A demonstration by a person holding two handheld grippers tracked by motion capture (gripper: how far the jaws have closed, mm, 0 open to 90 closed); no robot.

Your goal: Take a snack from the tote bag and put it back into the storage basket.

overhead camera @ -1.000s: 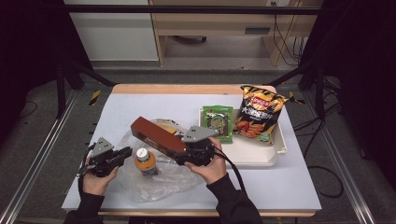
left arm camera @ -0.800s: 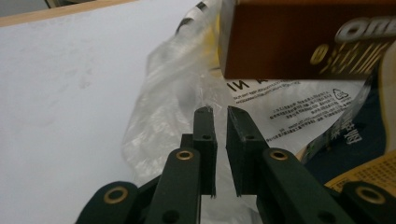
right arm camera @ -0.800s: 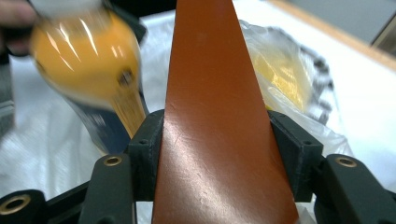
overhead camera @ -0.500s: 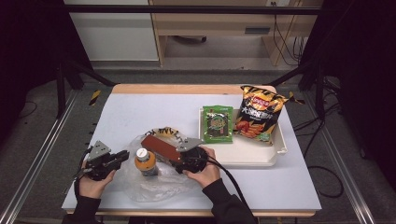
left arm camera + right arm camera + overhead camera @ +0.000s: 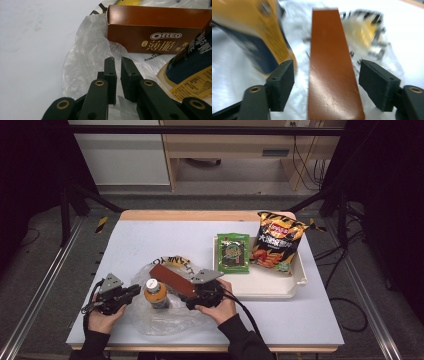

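My right gripper jaws just opening, Oreo box between them, lying on plastic bag beside bottle. My left gripper pinches bag. Retreat straight, avoid bottle.

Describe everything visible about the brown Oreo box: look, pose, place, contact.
The long, flat, brown cardboard Oreo box has glossy faces and white lettering on one side. It lies on the crumpled clear plastic bag, beside the orange-capped bottle. The right gripper straddles its near end, jaws just opened, pads clear of the box's sides.
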